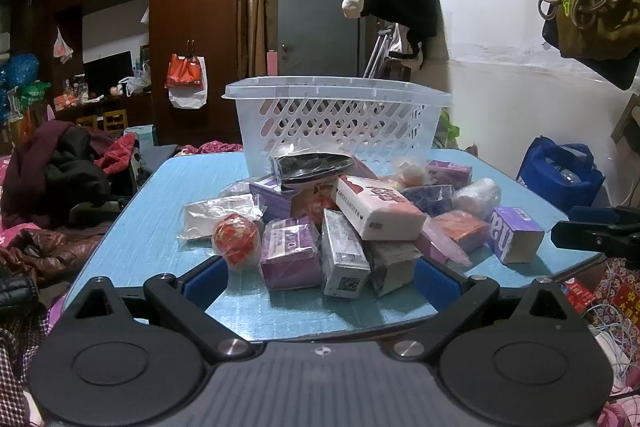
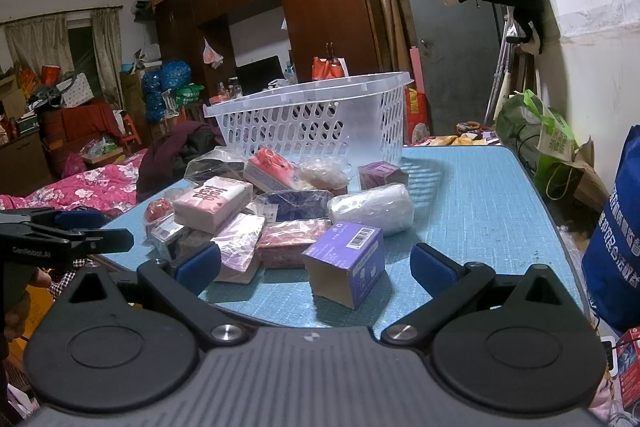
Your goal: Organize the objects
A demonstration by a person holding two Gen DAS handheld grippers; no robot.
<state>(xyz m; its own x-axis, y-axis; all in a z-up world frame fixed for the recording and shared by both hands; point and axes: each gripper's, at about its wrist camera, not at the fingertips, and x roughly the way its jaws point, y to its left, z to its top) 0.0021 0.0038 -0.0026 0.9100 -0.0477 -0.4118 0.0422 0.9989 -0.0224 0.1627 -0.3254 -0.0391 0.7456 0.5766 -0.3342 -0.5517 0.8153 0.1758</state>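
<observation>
left claw (image 1: 322,277) is seen spread wide, nothing gripped; blue pads (image 1: 206,281) flank the near edge of the pile without touching it. right claw (image 2: 316,265) is likewise wide open and empty, with a purple box (image 2: 348,263) lying between its pads, no contact seen

a heap of small packets and boxes is piled mid-worktop (image 1: 160,223): a red patterned ball (image 1: 235,241) at 9 o'clock of the heap, a white-pink carton (image 1: 378,209) on top, a grey box with qr code (image 1: 345,259) at 6 o'clock, a white wrapped roll (image 2: 372,207) at 3 o'clock

a white lattice basket (image 1: 338,117) stands upright at 12 o'clock, just behind the heap; its contents cannot be told

the right claw is glimpsed at 3 o'clock in the left view, well apart from the heap
</observation>
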